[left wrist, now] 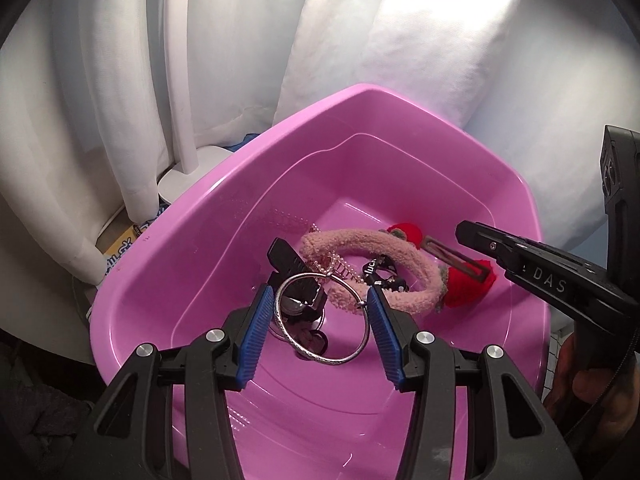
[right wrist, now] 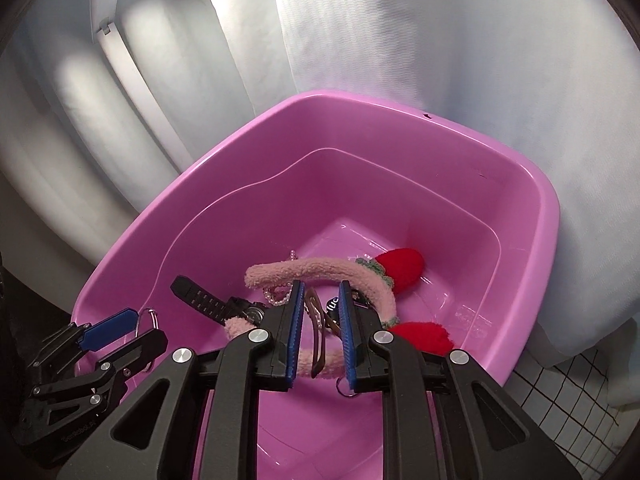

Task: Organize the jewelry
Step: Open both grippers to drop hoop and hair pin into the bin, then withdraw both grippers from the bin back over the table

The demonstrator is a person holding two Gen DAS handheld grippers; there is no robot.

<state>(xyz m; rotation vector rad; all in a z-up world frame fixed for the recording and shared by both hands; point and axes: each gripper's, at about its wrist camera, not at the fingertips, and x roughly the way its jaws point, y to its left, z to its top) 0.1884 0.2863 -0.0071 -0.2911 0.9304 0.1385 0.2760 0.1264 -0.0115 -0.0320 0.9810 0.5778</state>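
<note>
White curtains [left wrist: 132, 92] ring the pink basin [left wrist: 224, 216], where the left gripper [left wrist: 318, 300] clamps a silver bangle [left wrist: 320, 320] and the right gripper [right wrist: 319, 300] straddles, jaws apart, a brown hair clip [right wrist: 316, 332]

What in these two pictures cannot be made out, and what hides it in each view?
- Watch face: left wrist view, covered by the silver bangle.
- Black tag lettering: right wrist view, cut by the right tool.
- Brown hair clip: whether gripped or free, unclear.
- Pearl chain: tangled under the pink headband.
</note>
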